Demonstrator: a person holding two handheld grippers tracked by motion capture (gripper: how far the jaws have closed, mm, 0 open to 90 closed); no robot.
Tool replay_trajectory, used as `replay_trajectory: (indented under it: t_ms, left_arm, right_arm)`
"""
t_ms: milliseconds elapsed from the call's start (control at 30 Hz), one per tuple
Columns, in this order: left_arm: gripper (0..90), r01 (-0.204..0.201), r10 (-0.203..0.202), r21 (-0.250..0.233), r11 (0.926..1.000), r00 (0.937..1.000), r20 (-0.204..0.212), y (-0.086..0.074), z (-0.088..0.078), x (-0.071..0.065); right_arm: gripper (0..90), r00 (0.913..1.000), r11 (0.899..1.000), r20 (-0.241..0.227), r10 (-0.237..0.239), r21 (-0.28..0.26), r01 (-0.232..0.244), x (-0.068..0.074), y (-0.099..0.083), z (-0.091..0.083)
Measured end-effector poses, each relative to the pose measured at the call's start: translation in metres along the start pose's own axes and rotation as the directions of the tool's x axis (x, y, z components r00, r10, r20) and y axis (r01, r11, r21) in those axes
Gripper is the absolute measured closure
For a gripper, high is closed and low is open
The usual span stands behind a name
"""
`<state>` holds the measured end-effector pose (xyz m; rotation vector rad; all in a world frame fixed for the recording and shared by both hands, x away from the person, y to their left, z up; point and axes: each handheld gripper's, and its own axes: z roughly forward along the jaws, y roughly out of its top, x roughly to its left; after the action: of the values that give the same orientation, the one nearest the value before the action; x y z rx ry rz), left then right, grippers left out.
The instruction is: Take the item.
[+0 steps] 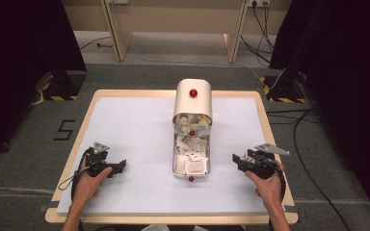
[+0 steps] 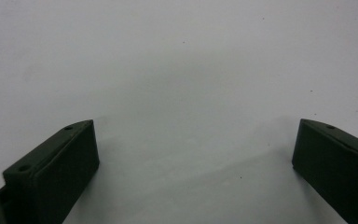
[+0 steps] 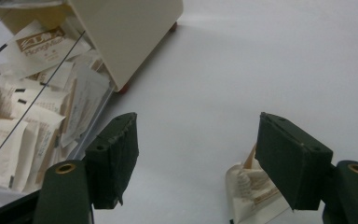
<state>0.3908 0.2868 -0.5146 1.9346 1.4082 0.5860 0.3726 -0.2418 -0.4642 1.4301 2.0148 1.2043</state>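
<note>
Your left gripper point(image 1: 119, 167) sits low at the near left of the white surface point(image 1: 135, 125), jaws spread wide with nothing between them; its own view looks straight down onto bare white surface point(image 2: 182, 70). Your left hand point(image 1: 89, 180) wraps its handle from below.

In the middle stands the cream container point(image 1: 193, 102) with a red knob point(image 1: 193, 93) on top, and its clear tray point(image 1: 191, 156) reaches toward you, packed with white and tan sachets point(image 1: 192, 163). From the right gripper view that tray point(image 3: 37, 107) lies off to the left, the sachets point(image 3: 18, 126) piled behind its clear wall, one printed in brown lettering, the cream container point(image 3: 126, 32) just beyond.

Your right gripper point(image 1: 235, 159) hovers just right of the tray, jaws parted wide and gripping nothing. In its own view a single sachet point(image 3: 254, 189) lies on the surface by the right-hand jaw, partly hidden by it; whether they touch, I can't tell. Your right hand point(image 1: 270, 185) holds the handle.
</note>
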Motion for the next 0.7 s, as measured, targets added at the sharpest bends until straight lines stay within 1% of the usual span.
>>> replay_trajectory:
  t_ms: [133, 300, 367, 467, 700]
  left_arm:
    - [0.0, 0.0, 0.0, 0.0, 1.0, 1.0, 0.0, 0.0, 0.0, 0.0]
    - [0.0, 0.0, 0.0, 0.0, 1.0, 1.0, 0.0, 0.0, 0.0, 0.0]
    - [0.0, 0.0, 0.0, 0.0, 1.0, 1.0, 0.0, 0.0, 0.0, 0.0]
    - [0.0, 0.0, 0.0, 0.0, 1.0, 1.0, 0.0, 0.0, 0.0, 0.0]
    - [0.0, 0.0, 0.0, 0.0, 1.0, 1.0, 0.0, 0.0, 0.0, 0.0]
  right_arm:
    - [30.4, 0.9997, 1.0, -0.012, -0.02, 0.02, 0.02, 0.008, -0.005, 0.001]
    - [30.4, 0.9991, 0.999, -0.027, -0.033, 0.024, 0.033, 0.013, -0.008, 0.001]
    - [30.4, 0.999, 0.999, -0.022, -0.039, 0.028, 0.04, 0.015, -0.009, 0.0]
    - [30.4, 0.998, 0.997, -0.009, -0.063, 0.035, 0.064, 0.017, -0.011, -0.001]
    - [30.6, 0.9973, 0.997, -0.018, -0.072, 0.04, 0.072, 0.021, -0.016, -0.005]
